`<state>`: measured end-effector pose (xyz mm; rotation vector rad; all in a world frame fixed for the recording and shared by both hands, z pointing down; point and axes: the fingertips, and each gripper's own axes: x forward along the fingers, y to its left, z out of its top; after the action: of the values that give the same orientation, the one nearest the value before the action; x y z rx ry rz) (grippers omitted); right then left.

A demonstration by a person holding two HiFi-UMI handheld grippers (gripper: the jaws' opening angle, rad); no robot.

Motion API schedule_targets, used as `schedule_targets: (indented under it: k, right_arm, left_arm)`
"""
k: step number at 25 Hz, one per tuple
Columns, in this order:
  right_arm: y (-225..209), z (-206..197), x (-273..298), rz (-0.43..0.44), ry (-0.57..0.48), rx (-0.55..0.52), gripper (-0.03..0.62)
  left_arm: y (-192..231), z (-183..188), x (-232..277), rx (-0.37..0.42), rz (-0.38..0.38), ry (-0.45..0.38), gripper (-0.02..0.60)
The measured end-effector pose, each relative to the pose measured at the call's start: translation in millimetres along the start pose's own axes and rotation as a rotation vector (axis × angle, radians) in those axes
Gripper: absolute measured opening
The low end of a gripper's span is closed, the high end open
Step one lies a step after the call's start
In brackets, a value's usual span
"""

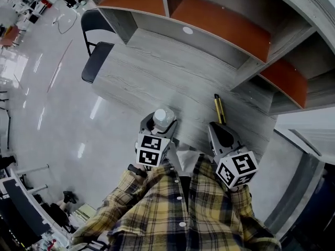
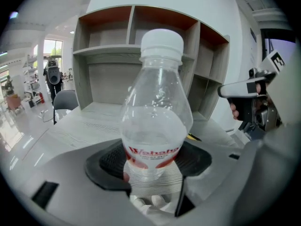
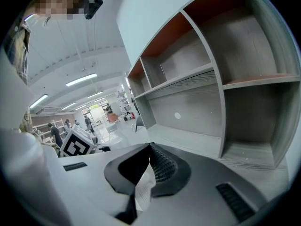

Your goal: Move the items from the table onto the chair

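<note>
The left tongs stand wide, their dark ribbed pads closed against the lower sides of a clear plastic bottle. The bottle is upright, with a white cap and a band of red print. From the head view it sits at the near edge of the grey wood-grain tabletop; whether its base touches the surface I cannot tell. The right tongs are pressed together with nothing between them, held over the same edge to the right. Just beyond them a yellow-and-black pen-like tool lies on the tabletop. A shelf unit with orange-brown boards stands along the far side. A black chair stands at the tabletop's far left corner.
</note>
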<state>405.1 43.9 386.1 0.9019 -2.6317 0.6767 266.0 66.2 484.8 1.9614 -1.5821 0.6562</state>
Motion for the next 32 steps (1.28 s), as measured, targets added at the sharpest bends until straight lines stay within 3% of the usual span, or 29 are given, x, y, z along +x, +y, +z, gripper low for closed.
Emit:
schedule_targets:
  k: [10,17,23,32]
  right_arm:
    - [26,37,24,0.147,-0.028,-0.044,0.018]
    - [56,38,65,0.164,-0.010,-0.060,0.018]
    - [76,47,143,0.105,-0.013,-0.041,0.017]
    - [144,60,276,-0.021,-0.003,0.005,0.018]
  left_arm:
    - [54,42,-59,-0.130,0.172,-0.104,0.299]
    - [142,36,-80,-0.212,0.279,-0.125,0.299]
    - [238,50,-59,-0.199,0.252,-0.128,0.299]
    - [408,73,-43,-0.116,0.169,-0.123,0.299]
